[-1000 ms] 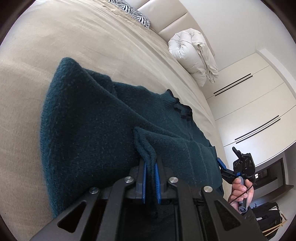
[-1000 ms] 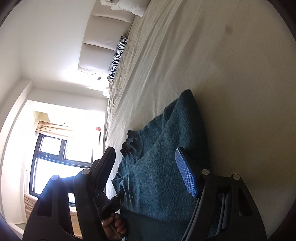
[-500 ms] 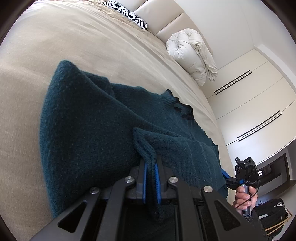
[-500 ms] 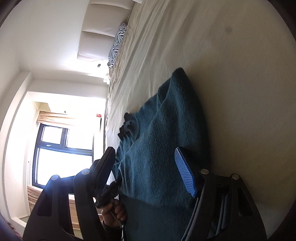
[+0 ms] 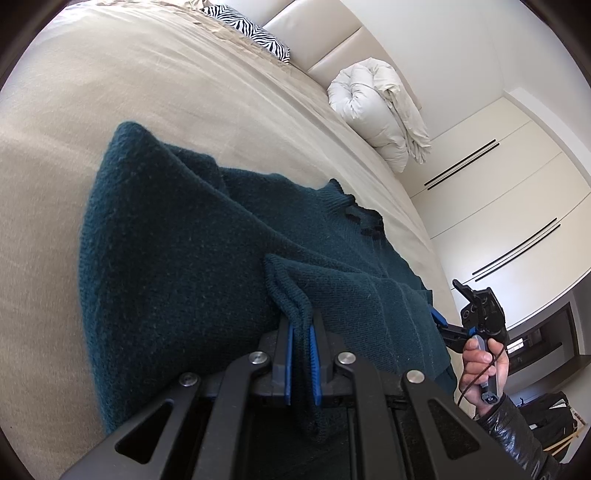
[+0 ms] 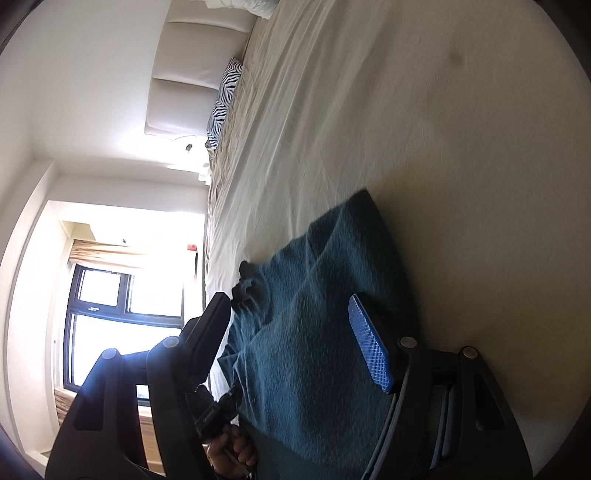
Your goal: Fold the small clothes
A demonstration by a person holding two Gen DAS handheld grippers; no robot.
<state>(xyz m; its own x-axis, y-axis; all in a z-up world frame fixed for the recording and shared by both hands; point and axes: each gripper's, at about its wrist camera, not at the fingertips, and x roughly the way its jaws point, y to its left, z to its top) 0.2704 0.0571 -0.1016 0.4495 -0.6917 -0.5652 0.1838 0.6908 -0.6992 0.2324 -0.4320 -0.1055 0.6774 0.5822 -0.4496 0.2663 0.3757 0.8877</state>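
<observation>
One dark teal knitted sweater [image 5: 177, 266] lies spread on the beige bed [image 5: 155, 103], partly doubled over itself, its collar with dark buttons toward the far right of the left wrist view. Two tongs are in play. The left tongs [image 5: 301, 343] are clenched on a ribbed hem of the sweater, a fold of knit squeezed between the two blue pads and standing up just above them. The right tongs [image 6: 295, 332] stand spread wide, one dark finger at the left and one blue-padded finger [image 6: 369, 347] at the right, with the sweater [image 6: 314, 350] lying between them and nothing gripped.

Around it: one zebra-striped pillow [image 5: 247, 33] at the far end of the bed against a cream padded headboard [image 5: 332, 40], one rolled white duvet [image 5: 376, 110] at the far right, and white wardrobe doors [image 5: 509, 206] beyond. The right wrist view shows a bright window [image 6: 122, 325] at the near left.

In the left wrist view the right hand [image 5: 480, 369] grips its tool's handle at the near right edge of the sweater, sleeve black and shiny. In the right wrist view the left hand [image 6: 232, 454] shows low down, partly hidden behind the dark finger
</observation>
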